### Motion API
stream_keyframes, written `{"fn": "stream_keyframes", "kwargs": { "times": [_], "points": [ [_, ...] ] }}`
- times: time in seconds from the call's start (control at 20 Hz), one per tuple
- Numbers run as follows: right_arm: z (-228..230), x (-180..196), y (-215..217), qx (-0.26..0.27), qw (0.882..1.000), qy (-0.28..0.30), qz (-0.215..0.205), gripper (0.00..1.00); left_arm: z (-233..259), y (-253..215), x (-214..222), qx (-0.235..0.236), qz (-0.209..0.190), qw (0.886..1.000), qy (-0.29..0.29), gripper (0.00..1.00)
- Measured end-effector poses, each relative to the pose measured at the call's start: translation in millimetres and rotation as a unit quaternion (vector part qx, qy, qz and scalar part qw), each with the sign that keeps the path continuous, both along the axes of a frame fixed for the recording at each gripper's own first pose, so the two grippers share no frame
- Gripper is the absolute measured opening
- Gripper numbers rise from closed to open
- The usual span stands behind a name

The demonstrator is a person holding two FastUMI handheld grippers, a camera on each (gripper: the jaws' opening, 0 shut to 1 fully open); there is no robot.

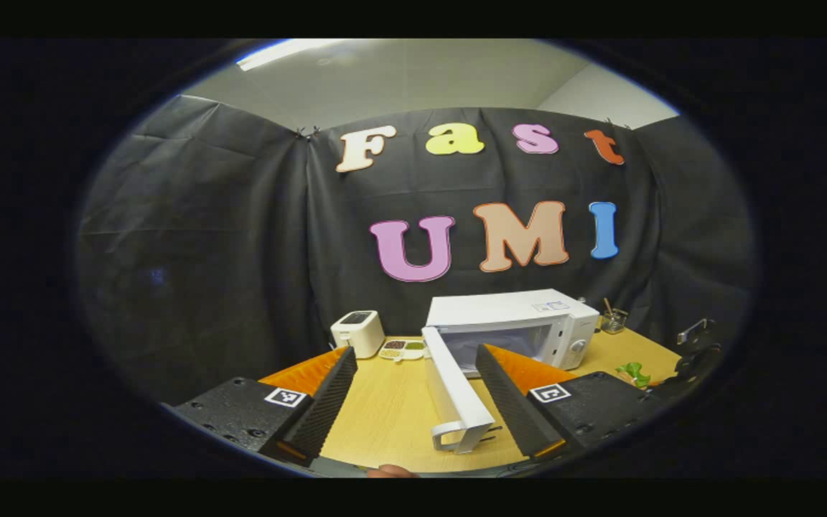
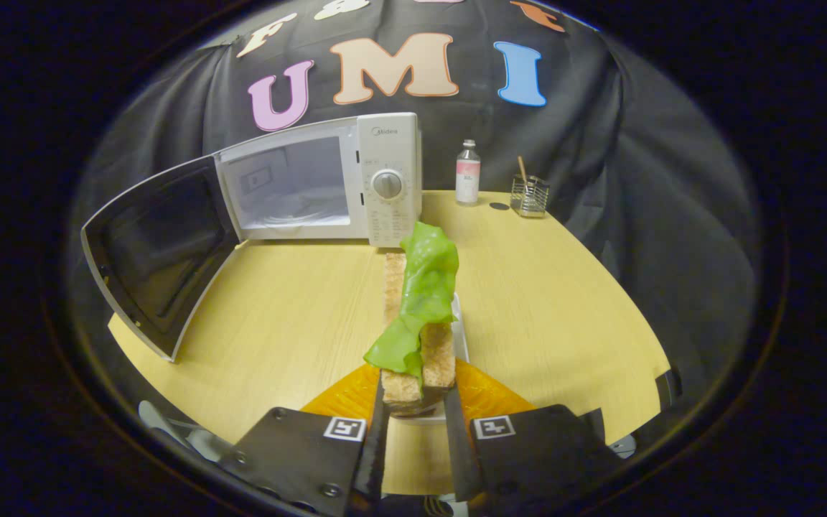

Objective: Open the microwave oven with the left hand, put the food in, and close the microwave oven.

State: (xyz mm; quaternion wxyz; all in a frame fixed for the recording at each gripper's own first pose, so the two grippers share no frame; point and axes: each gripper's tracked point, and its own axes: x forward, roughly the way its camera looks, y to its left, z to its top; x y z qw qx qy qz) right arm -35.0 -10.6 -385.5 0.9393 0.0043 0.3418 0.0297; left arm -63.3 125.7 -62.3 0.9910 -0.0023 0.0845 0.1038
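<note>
Sandwich [image 2: 417, 337] between right tongs [image 2: 413, 424]

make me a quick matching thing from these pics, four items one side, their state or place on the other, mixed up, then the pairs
Items
1. white microwave oven door
2. bread slices with green lettuce leaf
3. left gripper
4. clear plastic bottle with pink label

States or places
A. open, holding nothing
B. standing upright on the wooden table, right of the microwave
C. swung wide open
D. clamped between the right gripper's fingers

Pairs: 1-C, 2-D, 3-A, 4-B
</note>
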Motion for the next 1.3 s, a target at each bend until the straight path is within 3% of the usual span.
{"fn": "stream_keyframes", "kwargs": {
  "times": [0.05,0.15,0.2,0.25,0.35,0.4,0.75,1.2,1.25,1.3],
  "points": [
    [-1.0,-0.4,-0.2,0.000,1.000,0.002,-0.001,0.31,-0.9,1.0,-0.4,-0.002,0.000,1.000,0.000,0.97],
    [-1.1,-2.7,0.2,0.005,1.000,0.010,-0.005,0.31,2.1,1.2,1.0,-0.006,-0.003,1.000,-0.008,0.98],
    [2.6,-2.4,0.1,0.005,1.000,0.008,-0.005,0.25,0.6,0.1,2.3,-0.009,-0.006,1.000,-0.008,1.00],
    [6.2,-1.2,0.4,0.003,1.000,0.004,-0.005,0.31,-0.7,-0.5,2.8,-0.012,-0.008,1.000,-0.009,0.97],
    [14.2,-0.1,-0.2,0.004,1.000,-0.002,-0.006,0.31,-1.9,-0.1,4.4,-0.016,-0.012,1.000,-0.011,0.94],
    [17.4,0.9,0.3,0.004,1.000,-0.004,-0.007,0.32,-1.9,0.4,5.2,-0.017,-0.014,1.000,-0.012,0.97],
    [52.2,10.1,13.4,0.004,1.000,-0.027,-0.002,0.31,-3.0,-0.2,15.3,-0.012,-0.045,0.999,-0.024,0.97],
    [88.6,34.7,90.3,0.039,0.998,-0.036,0.029,0.31,-5.3,15.4,24.3,-0.016,-0.076,0.996,-0.044,0.97],
    [89.9,37.0,101.7,0.048,0.998,-0.034,0.031,0.24,-4.1,17.7,25.4,-0.015,-0.081,0.996,-0.047,1.00],
    [90.6,40.4,113.3,0.058,0.997,-0.032,0.032,0.24,-3.9,20.8,26.8,-0.013,-0.084,0.995,-0.049,1.00]
  ]
}}
